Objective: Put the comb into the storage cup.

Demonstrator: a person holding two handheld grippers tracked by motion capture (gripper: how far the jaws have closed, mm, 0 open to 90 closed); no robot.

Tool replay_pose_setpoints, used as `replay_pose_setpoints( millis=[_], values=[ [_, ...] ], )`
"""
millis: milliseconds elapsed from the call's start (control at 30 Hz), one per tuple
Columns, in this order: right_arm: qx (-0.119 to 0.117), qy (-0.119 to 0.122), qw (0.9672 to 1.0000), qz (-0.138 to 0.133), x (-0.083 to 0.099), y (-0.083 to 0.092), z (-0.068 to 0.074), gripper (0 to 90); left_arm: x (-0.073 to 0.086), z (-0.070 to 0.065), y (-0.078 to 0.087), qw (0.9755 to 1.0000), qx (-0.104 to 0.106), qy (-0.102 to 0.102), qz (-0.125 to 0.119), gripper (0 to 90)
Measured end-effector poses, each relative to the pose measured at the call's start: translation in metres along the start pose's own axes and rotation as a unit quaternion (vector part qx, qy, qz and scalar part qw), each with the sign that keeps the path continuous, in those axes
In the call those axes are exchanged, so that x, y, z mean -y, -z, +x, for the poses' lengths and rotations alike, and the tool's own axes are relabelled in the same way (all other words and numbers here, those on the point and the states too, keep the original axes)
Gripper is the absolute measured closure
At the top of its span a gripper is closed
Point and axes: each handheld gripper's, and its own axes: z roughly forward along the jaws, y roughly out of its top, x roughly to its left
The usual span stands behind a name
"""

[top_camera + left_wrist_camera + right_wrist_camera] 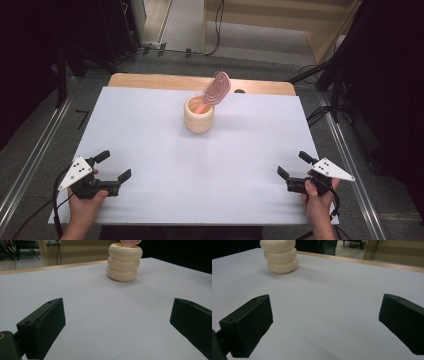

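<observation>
A cream ribbed cup [199, 115] stands upright toward the back middle of the white table [150, 150]. A pink oval brush [217, 88] leans out of it to the right. My left gripper [113, 166] rests near the front left edge, open, nothing between its jaws. At the front right, my right gripper [295, 165] is open and empty too. In the left gripper view the cup [124, 262] stands far ahead beyond the open gripper [117, 322], with the brush [130, 242] cut off at the top. The right gripper view has the cup [280, 257] at upper left, past the spread gripper [324, 325].
A wooden strip [150, 80] runs along the table's far edge. Cables and dark stands lie on the floor behind and to both sides. A wide stretch of bare white surface separates the grippers from the cup.
</observation>
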Motion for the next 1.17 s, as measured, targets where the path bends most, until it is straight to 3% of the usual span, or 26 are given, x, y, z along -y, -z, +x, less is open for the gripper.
replay_pose_setpoints(
  millis=[733,1167],
  values=[
    [0.016,-0.005,0.9998,0.006,0.019,0.029,-0.016,0.0,0.0,0.0,0.0,1.0,-0.001,-0.001,0.001,0.2],
    [0.002,-0.009,0.9999,0.004,0.024,0.027,-0.019,0.0,0.0,0.0,-0.001,1.0,-0.002,-0.001,0.001,0.2]
  ],
)
